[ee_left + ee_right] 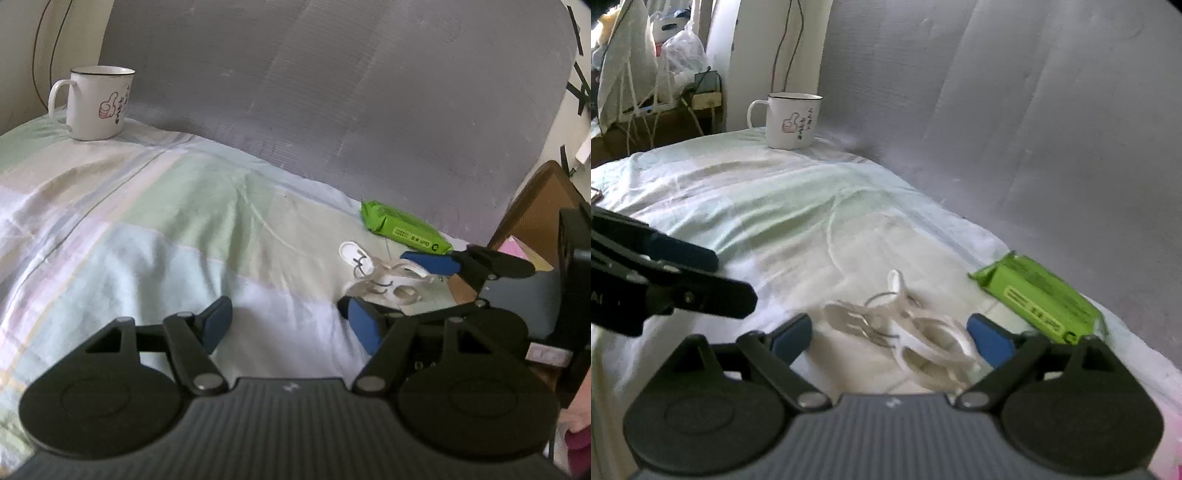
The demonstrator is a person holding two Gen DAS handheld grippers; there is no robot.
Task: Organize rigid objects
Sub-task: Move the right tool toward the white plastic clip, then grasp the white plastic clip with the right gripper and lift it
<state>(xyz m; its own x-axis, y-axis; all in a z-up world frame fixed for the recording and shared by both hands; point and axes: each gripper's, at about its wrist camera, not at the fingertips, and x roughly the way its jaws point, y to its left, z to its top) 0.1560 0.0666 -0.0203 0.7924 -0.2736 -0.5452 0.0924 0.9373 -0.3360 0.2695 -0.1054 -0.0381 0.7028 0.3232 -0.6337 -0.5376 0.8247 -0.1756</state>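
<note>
Several clear plastic clothespins lie in a loose heap on the bed sheet, between the open jaws of my right gripper, which is low over them. They also show in the left wrist view, with the right gripper's blue pads around them. A white mug with a thumbs-up drawing stands upright at the far left corner; it also shows in the right wrist view. My left gripper is open and empty over bare sheet, left of the heap.
A green tissue pack lies by the grey padded wall, just right of the clothespins. A thin white cord trails across the pastel sheet. A brown board stands at the bed's right. Bags and clutter sit beyond the bed.
</note>
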